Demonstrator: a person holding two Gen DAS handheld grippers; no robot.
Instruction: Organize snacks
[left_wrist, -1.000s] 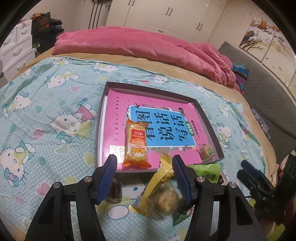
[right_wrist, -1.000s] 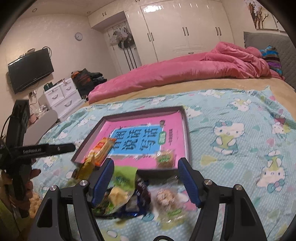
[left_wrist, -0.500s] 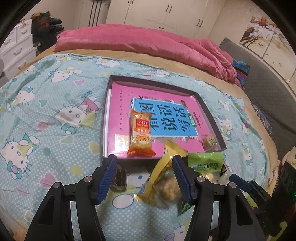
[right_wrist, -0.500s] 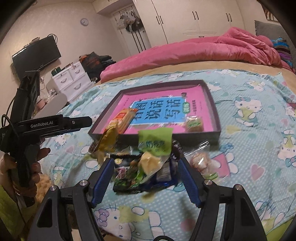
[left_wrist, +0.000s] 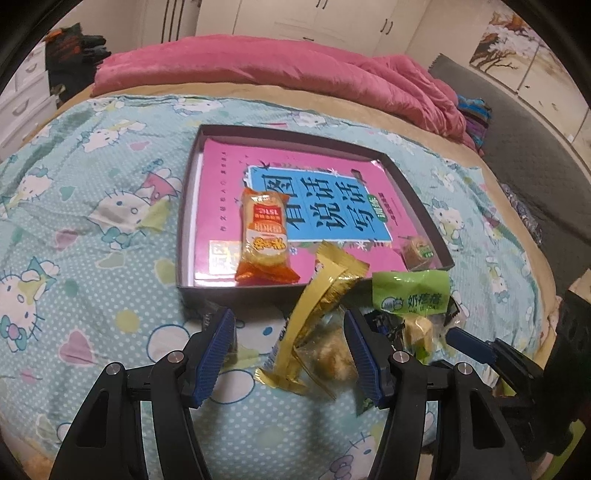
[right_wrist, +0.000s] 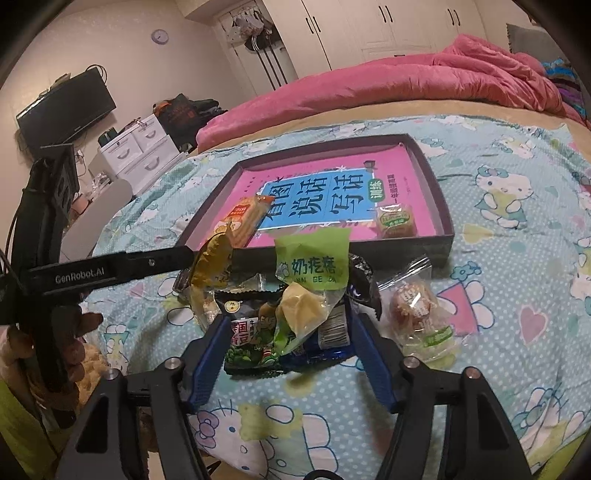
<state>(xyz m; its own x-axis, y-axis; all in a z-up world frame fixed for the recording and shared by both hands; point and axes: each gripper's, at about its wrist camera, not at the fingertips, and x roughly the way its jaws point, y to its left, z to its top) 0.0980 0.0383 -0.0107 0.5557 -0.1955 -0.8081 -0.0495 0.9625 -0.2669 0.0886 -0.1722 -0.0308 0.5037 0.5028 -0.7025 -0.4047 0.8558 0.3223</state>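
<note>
A dark shallow tray (left_wrist: 236, 291) (right_wrist: 406, 254) lies on the bed with a pink book inside. On the book rest an orange snack packet (left_wrist: 264, 236) (right_wrist: 247, 218) and a small round pastry (left_wrist: 417, 249) (right_wrist: 397, 221). In front of the tray is a loose pile: a gold wrapper (left_wrist: 325, 291) (right_wrist: 214, 266), a green-labelled clear packet (left_wrist: 410, 295) (right_wrist: 314, 262), a dark pea packet (right_wrist: 251, 339) and a clear-wrapped pastry (right_wrist: 413, 302). My left gripper (left_wrist: 288, 332) hangs open over the gold wrapper. My right gripper (right_wrist: 288, 332) is closing, with the pea and green packets between its jaws.
The bed wears a light blue cartoon-cat sheet (left_wrist: 92, 258), with a pink quilt (left_wrist: 277, 74) bunched at the far end. A white drawer unit (right_wrist: 140, 151) and a television (right_wrist: 66, 107) stand to the left. A hand (right_wrist: 66, 332) holds the left gripper's black handle.
My right gripper has come forward and down onto the snack pile, and its jaws have narrowed around the packets. The left gripper has tilted slightly but stays over the gold wrapper.
</note>
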